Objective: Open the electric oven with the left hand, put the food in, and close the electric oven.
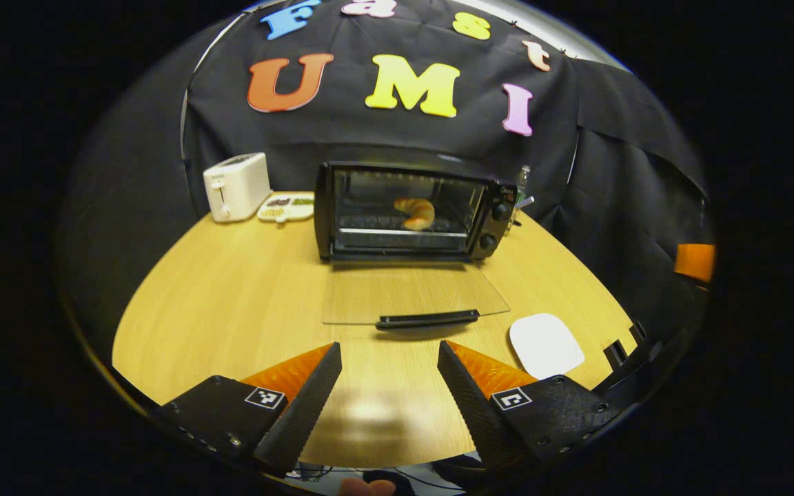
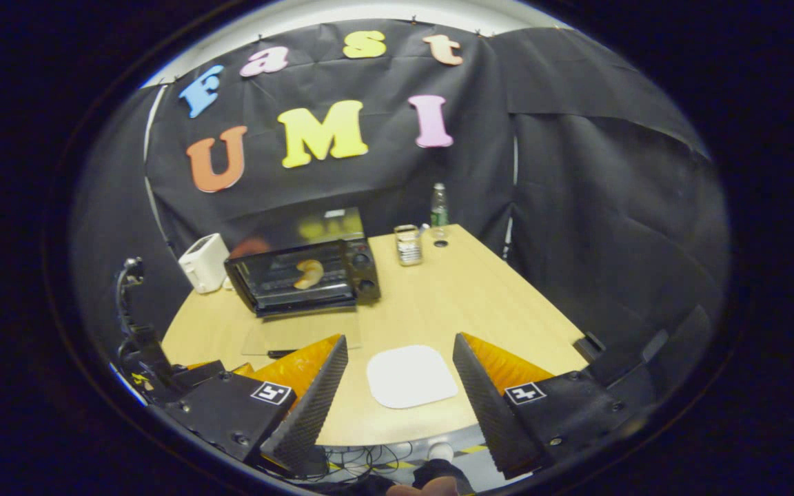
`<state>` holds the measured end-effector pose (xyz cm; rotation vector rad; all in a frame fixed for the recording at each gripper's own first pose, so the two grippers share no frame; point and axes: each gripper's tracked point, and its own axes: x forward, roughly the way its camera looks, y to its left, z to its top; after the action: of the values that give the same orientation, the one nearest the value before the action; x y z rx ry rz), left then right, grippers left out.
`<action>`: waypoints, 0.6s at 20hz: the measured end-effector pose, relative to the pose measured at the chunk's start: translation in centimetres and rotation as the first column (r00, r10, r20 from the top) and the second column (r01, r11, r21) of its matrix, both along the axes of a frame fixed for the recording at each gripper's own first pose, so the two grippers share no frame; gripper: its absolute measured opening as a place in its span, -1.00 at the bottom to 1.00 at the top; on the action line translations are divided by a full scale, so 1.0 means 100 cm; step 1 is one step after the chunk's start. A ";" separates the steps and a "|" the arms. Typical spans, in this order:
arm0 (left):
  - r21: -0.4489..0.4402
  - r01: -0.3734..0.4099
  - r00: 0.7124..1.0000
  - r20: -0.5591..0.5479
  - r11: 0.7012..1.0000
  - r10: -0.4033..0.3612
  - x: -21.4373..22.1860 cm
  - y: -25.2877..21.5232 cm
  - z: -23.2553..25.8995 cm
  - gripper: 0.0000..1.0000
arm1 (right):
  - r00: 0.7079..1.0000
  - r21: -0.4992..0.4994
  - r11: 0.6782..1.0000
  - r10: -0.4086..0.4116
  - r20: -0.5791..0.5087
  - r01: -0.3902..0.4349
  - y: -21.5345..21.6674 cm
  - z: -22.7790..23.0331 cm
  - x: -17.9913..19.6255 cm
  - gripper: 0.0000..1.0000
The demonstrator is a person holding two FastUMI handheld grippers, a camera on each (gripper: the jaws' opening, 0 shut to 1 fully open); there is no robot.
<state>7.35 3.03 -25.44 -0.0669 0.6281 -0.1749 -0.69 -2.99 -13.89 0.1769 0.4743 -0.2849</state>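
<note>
**Croissant inside the open oven**

A croissant is seen on the rack of the electric oven near the table's far edge, its glass door folded flat. A toaster and snack tray stand left; a white plate lies near the front edge. The left gripper and right gripper are held released, empty.
</note>
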 end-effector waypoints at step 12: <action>0.091 -0.037 0.993 -0.110 0.995 0.047 0.052 -0.047 -0.078 0.90 | 0.961 0.008 0.961 -0.275 -0.025 0.275 -0.078 0.012 -0.093 0.93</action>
<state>12.55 -1.68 -33.20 -0.0037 0.7454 -0.1029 -9.97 -10.80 -12.67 0.2516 0.4748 -0.5572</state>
